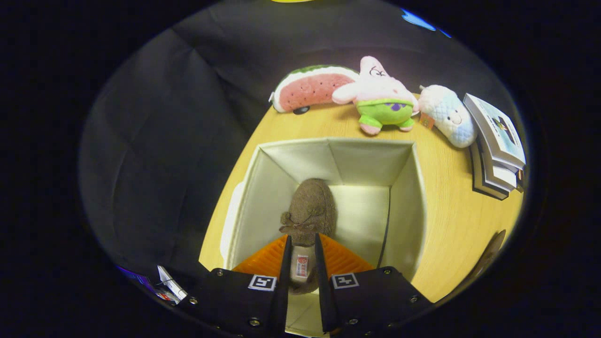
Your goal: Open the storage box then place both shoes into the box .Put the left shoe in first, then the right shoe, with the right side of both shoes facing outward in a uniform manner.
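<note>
Your gripper (303,253) is clamped on the brown felt shoe (310,209), inside the open cream fabric storage box (408,188); lower it, check its right side faces outward, then release.

We are seeing even overhead light brightening the table (450,206) and box (328,155), fisheye distortion bending the edges, the cloth wall (164,141) fading dim, the books (497,145) softening.

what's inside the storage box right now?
One brown shoe, clamped at its heel end by the tool, hangs over the pale floor of the storage box. The near floor is covered by the tool, so what lies there is hidden.
</note>
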The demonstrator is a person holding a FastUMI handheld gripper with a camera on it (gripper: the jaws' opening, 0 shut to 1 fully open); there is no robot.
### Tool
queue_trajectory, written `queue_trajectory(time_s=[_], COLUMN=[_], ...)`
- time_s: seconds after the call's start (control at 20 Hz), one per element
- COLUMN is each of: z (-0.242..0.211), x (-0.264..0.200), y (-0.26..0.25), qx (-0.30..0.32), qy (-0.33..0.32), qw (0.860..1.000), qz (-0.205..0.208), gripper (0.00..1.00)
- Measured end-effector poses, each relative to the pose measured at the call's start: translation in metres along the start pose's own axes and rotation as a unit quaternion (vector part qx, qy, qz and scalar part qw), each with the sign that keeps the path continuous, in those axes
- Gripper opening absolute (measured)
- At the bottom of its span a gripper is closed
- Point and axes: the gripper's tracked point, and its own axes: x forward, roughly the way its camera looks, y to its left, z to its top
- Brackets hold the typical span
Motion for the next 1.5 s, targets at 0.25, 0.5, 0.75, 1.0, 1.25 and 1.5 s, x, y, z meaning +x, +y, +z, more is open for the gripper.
queue_trajectory(time_s=[0.25, 0.5, 0.75, 1.0, 1.25, 1.5], z=[0.015, 0.010, -0.009, -0.045, -0.082, -0.111], x=[-0.059, -0.104, -0.137, -0.164, -0.186, -0.203], y=[-0.022, -0.075, -0.139, -0.222, -0.288, -0.338], qx=[-0.008, -0.017, -0.014, -0.004, 0.047, 0.081], qy=[-0.048, -0.087, -0.115, -0.126, -0.130, -0.130], qw=[0.999, 0.996, 0.993, 0.991, 0.988, 0.983], qz=[0.024, 0.023, 0.007, -0.038, -0.072, -0.103], gripper=[0.28, 0.28, 0.29, 0.29, 0.29, 0.29])
